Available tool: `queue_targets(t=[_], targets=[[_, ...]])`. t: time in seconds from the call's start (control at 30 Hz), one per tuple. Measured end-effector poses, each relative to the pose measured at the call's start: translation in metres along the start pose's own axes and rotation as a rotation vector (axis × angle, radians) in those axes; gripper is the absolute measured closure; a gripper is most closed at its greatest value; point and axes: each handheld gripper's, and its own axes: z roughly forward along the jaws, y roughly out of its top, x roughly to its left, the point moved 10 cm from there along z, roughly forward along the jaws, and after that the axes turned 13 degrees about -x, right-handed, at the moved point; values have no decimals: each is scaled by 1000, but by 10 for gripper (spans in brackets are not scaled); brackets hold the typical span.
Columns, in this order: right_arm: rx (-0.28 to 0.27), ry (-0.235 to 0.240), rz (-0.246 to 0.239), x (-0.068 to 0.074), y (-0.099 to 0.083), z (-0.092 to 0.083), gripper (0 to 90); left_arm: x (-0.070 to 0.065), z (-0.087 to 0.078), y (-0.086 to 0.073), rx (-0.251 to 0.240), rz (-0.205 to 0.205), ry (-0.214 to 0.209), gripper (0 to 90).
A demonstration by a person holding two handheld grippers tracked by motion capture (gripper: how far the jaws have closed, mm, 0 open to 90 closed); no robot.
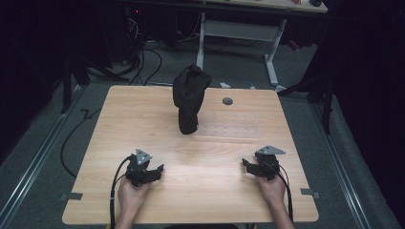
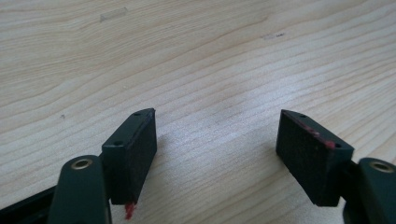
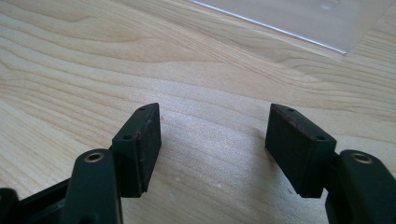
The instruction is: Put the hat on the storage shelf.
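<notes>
A dark cloth bundle [image 1: 189,98] stands heaped upright at the far middle of the wooden table [image 1: 143,109]. My left gripper [image 1: 157,170] rests low over the near left of the table, held in a hand, well short of the cloth. Its jaws [image 2: 217,116] stand open over bare wood. My right gripper [image 1: 245,164] sits at the near right, also hand-held, its jaws [image 3: 215,109] open with nothing between them. The two grippers point toward each other across a wide gap.
A clear plastic sheet [image 3: 299,18] lies flat on the wood beyond my right gripper. A small grey round cap [image 1: 228,101] is set in the tabletop right of the cloth. Cables [image 1: 143,62] and a white desk frame [image 1: 272,52] stand on the floor behind.
</notes>
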Motion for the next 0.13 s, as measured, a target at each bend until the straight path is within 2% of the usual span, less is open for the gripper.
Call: queue_targets(t=[0.13], targets=[[0, 0, -2, 0, 0, 0, 360, 0, 0, 0, 1, 1, -1, 286]])
